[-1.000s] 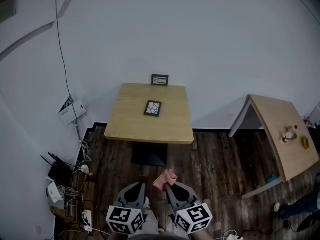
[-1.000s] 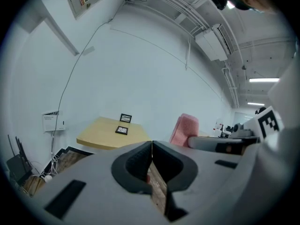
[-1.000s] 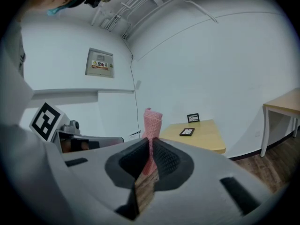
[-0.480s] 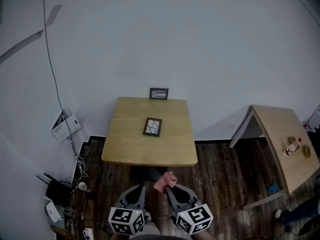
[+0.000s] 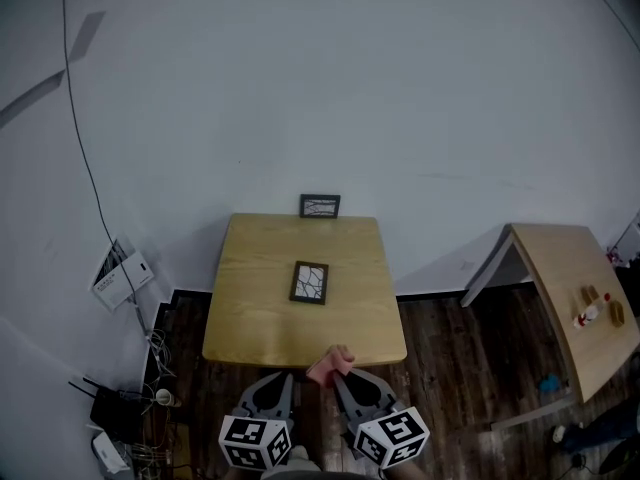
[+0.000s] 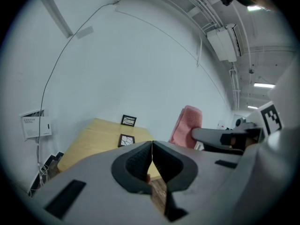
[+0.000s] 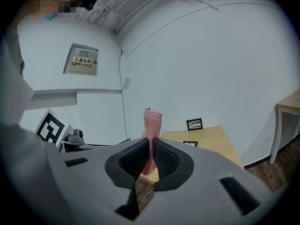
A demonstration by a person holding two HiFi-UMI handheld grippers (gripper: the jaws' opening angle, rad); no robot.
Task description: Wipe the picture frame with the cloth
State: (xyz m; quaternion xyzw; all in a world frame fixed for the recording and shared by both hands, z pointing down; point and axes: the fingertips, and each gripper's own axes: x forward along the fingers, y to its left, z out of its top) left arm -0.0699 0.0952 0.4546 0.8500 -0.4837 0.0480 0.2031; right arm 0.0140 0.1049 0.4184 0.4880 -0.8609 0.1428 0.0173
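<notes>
A small dark picture frame (image 5: 310, 282) lies flat in the middle of the wooden table (image 5: 250, 318); a second frame (image 5: 319, 206) stands upright at the table's far edge against the wall. Both show small in the left gripper view as the flat frame (image 6: 125, 140) and the standing frame (image 6: 128, 120). My right gripper (image 5: 340, 373) is shut on a pink cloth (image 5: 329, 364), which sticks up from its jaws (image 7: 152, 125). My left gripper (image 5: 287, 378) is shut with nothing in it. Both hang just short of the table's near edge.
A second wooden table (image 5: 575, 303) stands tilted at the right with small items on it. At the left floor lie cables, a router (image 5: 120, 404) and a white box (image 5: 118, 274) by the wall. A cable (image 5: 85, 168) runs down the wall. Dark wood floor surrounds the table.
Both grippers have moved forward toward the table together; the table and frames now sit closer and lower in the head view. The cloth stays clamped in the right gripper.
</notes>
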